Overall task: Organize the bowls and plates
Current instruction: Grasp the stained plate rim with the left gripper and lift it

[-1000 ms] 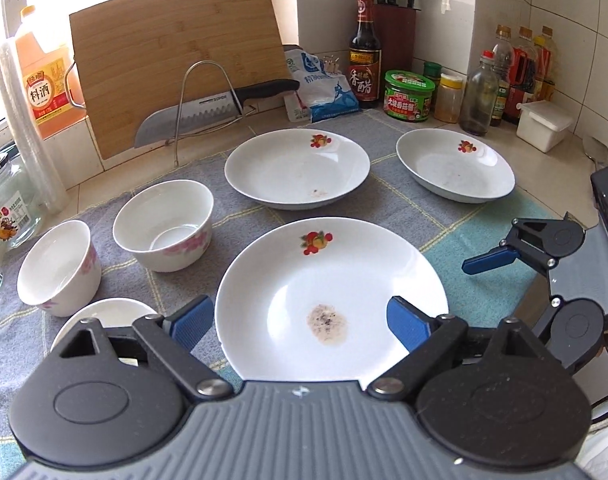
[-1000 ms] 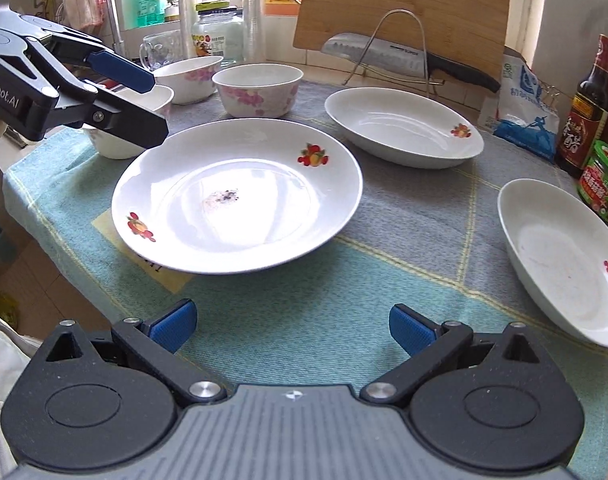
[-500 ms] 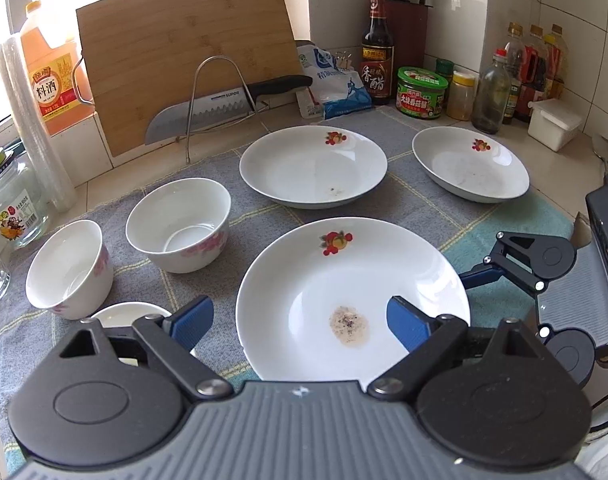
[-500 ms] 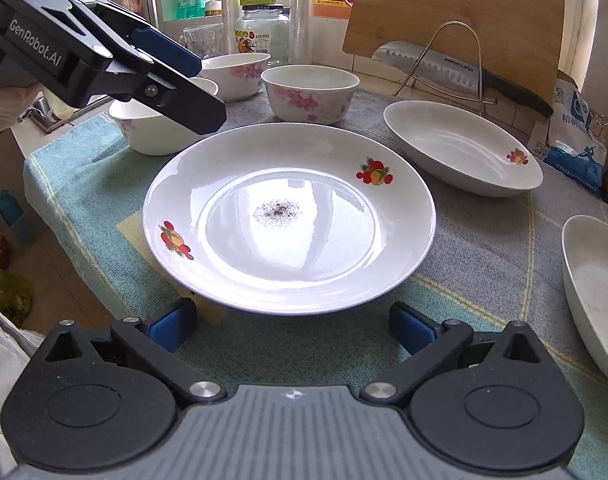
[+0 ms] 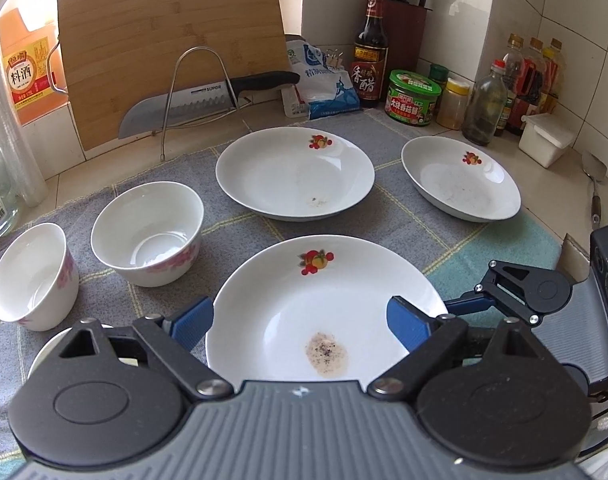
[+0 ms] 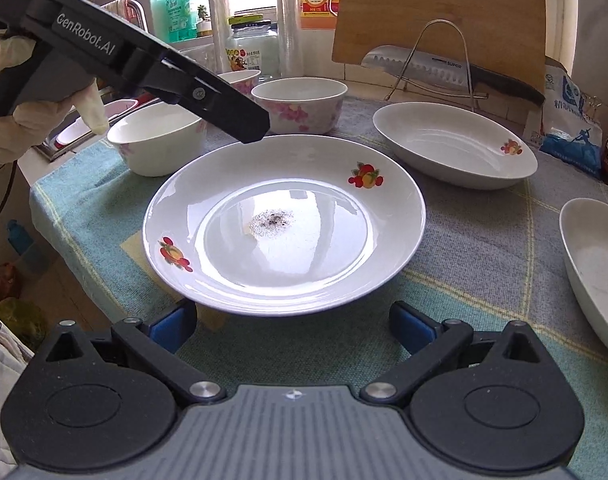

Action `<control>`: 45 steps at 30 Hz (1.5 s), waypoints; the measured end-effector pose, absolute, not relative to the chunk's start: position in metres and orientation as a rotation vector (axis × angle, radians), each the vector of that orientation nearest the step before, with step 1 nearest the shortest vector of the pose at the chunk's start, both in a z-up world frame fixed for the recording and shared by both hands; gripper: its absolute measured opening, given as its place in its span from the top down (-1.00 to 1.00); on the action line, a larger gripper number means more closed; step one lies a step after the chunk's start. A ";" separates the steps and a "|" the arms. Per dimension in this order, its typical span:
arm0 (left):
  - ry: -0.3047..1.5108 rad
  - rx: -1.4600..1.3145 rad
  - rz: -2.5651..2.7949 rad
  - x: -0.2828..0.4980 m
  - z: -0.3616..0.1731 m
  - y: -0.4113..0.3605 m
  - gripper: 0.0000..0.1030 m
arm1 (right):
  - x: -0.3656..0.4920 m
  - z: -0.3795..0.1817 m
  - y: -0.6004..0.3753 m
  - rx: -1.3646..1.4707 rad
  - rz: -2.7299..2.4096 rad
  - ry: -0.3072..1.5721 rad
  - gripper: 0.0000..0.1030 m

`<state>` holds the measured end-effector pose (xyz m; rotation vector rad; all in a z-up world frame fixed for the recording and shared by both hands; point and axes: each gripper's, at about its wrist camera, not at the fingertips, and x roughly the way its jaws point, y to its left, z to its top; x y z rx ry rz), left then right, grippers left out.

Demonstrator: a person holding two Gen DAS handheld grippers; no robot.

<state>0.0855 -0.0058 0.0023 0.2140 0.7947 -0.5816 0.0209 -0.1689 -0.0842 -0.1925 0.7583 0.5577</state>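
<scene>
Since nothing is stacked yet, the task looks barely begun: three white fruit-printed plates, nearest one included, and three white bowls lie separately on the counter's cloth. Both left gripper and right gripper have jaws open, empty.

Far ahead of the gripper a cutting board leans on the wall, a knife before it, bottles at right.

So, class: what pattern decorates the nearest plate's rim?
Red-and-orange fruit motifs on white plate, clearest in right wrist view.
</scene>
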 end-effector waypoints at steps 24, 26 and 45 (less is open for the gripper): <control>0.962 0.328 -0.601 0.146 -0.028 -0.019 -0.81 | 0.018 -0.090 -0.168 -0.248 0.584 0.665 -1.00; 0.989 0.325 -0.601 0.152 -0.031 -0.019 -0.79 | 0.019 -0.090 -0.168 -0.249 0.586 0.658 -1.00; 1.184 0.335 -0.686 0.180 -0.046 -0.028 -0.24 | 0.020 -0.086 -0.160 -0.279 0.590 0.650 -1.00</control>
